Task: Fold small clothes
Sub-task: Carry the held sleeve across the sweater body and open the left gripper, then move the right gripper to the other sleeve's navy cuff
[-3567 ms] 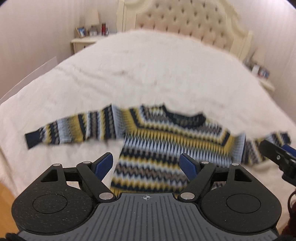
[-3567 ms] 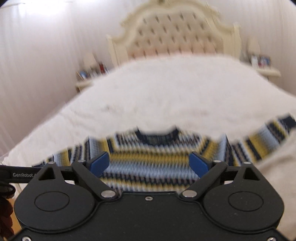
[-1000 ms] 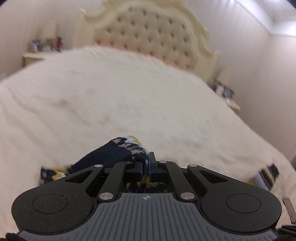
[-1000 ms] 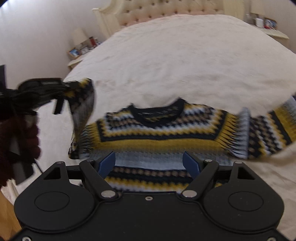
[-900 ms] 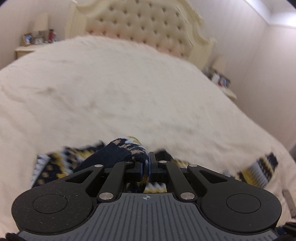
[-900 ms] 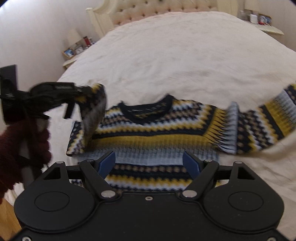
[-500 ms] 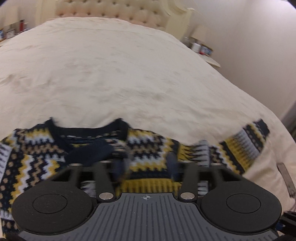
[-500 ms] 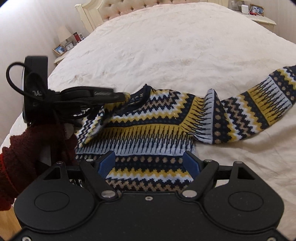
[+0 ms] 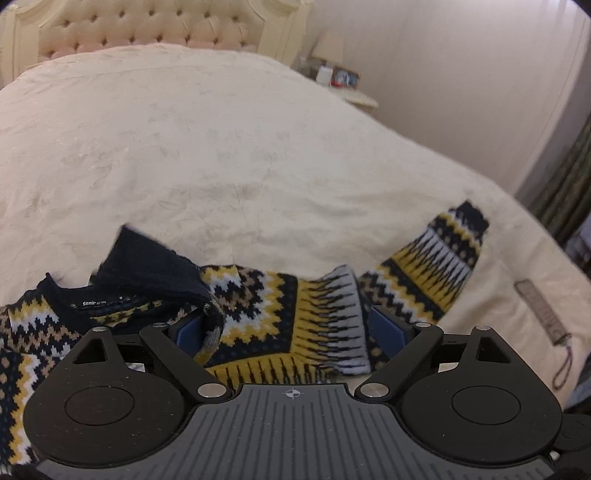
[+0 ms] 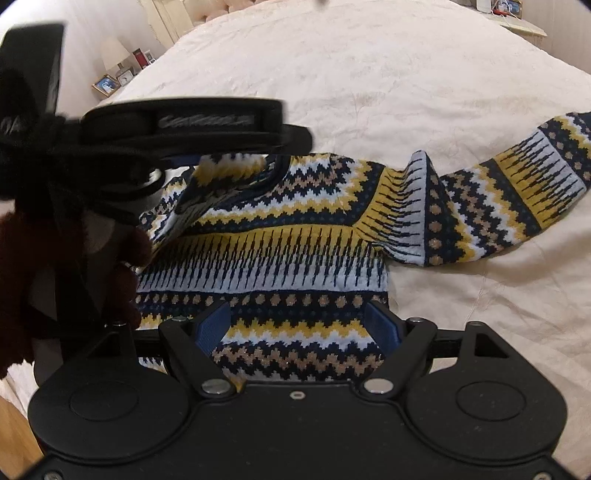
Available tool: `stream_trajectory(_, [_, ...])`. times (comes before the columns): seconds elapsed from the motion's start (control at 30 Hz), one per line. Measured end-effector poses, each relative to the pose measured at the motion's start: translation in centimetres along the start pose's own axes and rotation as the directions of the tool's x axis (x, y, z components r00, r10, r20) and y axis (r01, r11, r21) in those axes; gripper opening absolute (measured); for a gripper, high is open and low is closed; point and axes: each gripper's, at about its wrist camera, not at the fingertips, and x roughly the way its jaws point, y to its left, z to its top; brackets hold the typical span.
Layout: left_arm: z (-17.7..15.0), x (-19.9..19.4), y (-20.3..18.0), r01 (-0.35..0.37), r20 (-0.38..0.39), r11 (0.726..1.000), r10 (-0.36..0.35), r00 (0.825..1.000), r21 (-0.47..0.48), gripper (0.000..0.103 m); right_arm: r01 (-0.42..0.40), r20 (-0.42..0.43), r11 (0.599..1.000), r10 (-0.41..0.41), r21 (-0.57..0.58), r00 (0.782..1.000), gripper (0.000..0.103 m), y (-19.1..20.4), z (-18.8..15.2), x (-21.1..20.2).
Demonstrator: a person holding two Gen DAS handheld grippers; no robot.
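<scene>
A zigzag-patterned sweater [image 10: 295,251] in navy, yellow, white and tan lies flat on the cream bed [image 10: 388,74]. Its left sleeve is folded over the chest; the navy cuff [image 9: 147,266] lies by the collar. The right sleeve [image 9: 439,266] stretches out to the right, also in the right wrist view [image 10: 517,192]. My left gripper [image 9: 286,328] is open just above the folded sleeve and shoulder; it shows from the side in the right wrist view [image 10: 236,155]. My right gripper [image 10: 299,328] is open and empty over the sweater's hem.
A tufted headboard [image 9: 147,29] stands at the far end. Nightstands with lamps and small items stand on both sides [image 9: 340,81] [image 10: 118,77]. A strap-like tag [image 9: 543,317] lies on the bed near the right edge. Wood floor [image 10: 14,435] shows at lower left.
My left gripper carried the left sleeve cuff across over the chest, then opened and let it go. My right gripper stayed open and came slightly nearer the hem.
</scene>
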Motion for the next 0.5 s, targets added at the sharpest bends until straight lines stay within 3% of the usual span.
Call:
stream_trajectory(0.17, [0.7,2.6,-0.3,0.003,-0.069,1.000,-0.001,0.998,0.028,0.090,0.017,-0.012,1.000,-0.017,-0.006,1.000,0.081,0.2,-0.1,0.1])
stream_trajectory(0.37, [1.1,3.7,-2.8,0.040,-0.081,0.989,-0.028,0.996,0.143,0.090,0.035,-0.024,0.999,-0.035,0.000,0.999,0.081,0.0,-0.1,0.4])
stream_trajectory(0.5, [0.6,3.2,-2.7,0.054,-0.079,0.985,-0.041,0.996,0.162,0.090,0.045,-0.031,0.999,-0.045,-0.001,0.999,0.081,-0.2,-0.2,0.5])
